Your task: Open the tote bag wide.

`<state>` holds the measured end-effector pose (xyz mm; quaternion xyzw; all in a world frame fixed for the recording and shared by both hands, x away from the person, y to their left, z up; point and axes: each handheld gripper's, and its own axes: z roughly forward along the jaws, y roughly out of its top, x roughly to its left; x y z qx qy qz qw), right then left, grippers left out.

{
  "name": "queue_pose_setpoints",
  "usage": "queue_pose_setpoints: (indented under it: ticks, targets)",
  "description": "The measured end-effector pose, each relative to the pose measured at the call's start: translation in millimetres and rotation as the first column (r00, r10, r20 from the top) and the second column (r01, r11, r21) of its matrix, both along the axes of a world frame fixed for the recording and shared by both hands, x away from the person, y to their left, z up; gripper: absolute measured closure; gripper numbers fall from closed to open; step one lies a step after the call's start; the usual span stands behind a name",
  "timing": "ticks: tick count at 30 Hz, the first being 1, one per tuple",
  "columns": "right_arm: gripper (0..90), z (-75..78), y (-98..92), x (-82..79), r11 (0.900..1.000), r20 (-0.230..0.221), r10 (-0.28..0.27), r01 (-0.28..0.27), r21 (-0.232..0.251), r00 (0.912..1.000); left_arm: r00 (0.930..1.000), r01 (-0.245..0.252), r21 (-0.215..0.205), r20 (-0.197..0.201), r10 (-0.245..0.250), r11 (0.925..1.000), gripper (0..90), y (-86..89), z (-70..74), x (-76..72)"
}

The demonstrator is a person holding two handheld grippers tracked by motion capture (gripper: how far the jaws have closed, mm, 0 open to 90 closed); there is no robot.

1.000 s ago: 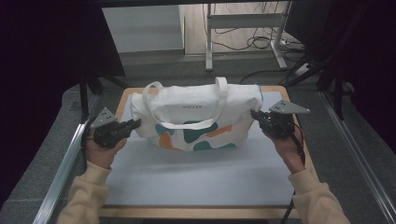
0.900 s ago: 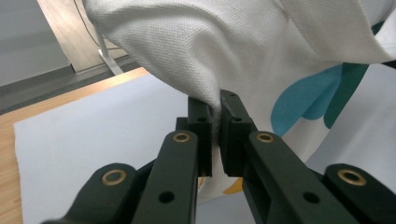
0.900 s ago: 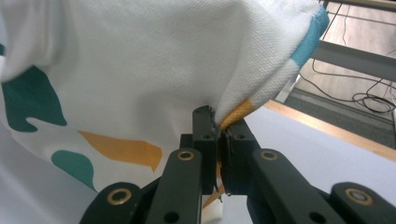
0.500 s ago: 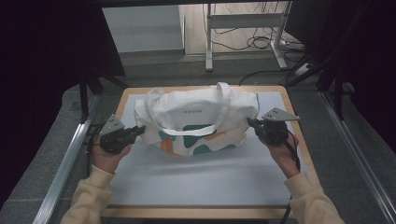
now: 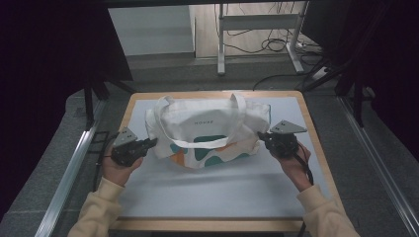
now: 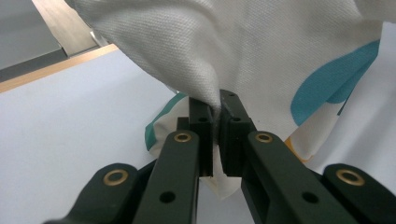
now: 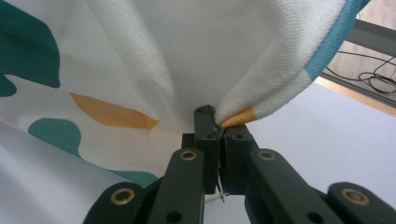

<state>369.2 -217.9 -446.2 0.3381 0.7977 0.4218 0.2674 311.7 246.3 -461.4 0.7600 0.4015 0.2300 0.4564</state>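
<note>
Tote bag lies flat on the white surface, stretched between the two grippers, handles up toward the far edge.

Left gripper: fingers clenched on a fold of the bag's left side. In the left gripper view the white cloth comes down from above and is pinched right between the finger tips; a bit of it hangs through below them. Teal patch of the print sits just left of the fingers, a larger teal blob up and to the right, orange edge just right of them.

Right gripper: fingers clenched on the bag's right side. In the right gripper view the pinch is at an orange-trimmed corner sitting just above the tips; teal edge band runs up and right from there. Printed panel with orange and teal shapes spreads to the left of the fingers. A loose thread hangs down between them.

Each gripper is held by a hand in a pale yellow sleeve.
</note>
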Motion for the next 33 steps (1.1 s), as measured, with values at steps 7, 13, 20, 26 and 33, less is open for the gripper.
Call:
queue_pose_setpoints:
  ticks: [7, 13, 20, 26, 33]
  targets:
    - [86.2, -10.4, 3.3, 1.2, 1.000, -0.020, 0.002, -0.003, -0.026, 0.9998, 0.9999, 0.004, 0.009, -0.013, -0.004, 1.0000, 86.0, -1.7, -6.3, 0.0]
    - [86.3, -15.1, 4.8, 2.3, 0.999, -0.030, 0.005, -0.007, -0.043, 0.9995, 0.9998, 0.007, 0.017, -0.021, -0.006, 0.9998, 86.2, -3.3, -9.3, 0.3]
    - [86.3, -19.8, 7.8, 2.9, 0.998, -0.042, 0.007, -0.009, -0.064, 0.9991, 0.9991, 0.013, 0.025, -0.040, -0.012, 0.9996, 87.0, -4.5, -12.5, -0.6]
    - [86.3, -26.3, 9.9, 2.7, 0.997, -0.057, 0.013, -0.017, -0.081, 0.9983, 0.9992, 0.017, 0.048, -0.038, -0.015, 0.9987, 87.1, -6.9, -14.9, -1.8]
    - [86.4, -27.7, 9.2, 2.9, 0.996, -0.068, 0.014, -0.019, -0.082, 0.9976, 0.9986, 0.018, 0.040, -0.051, -0.016, 0.9990, 87.1, -5.8, -19.1, -3.5]
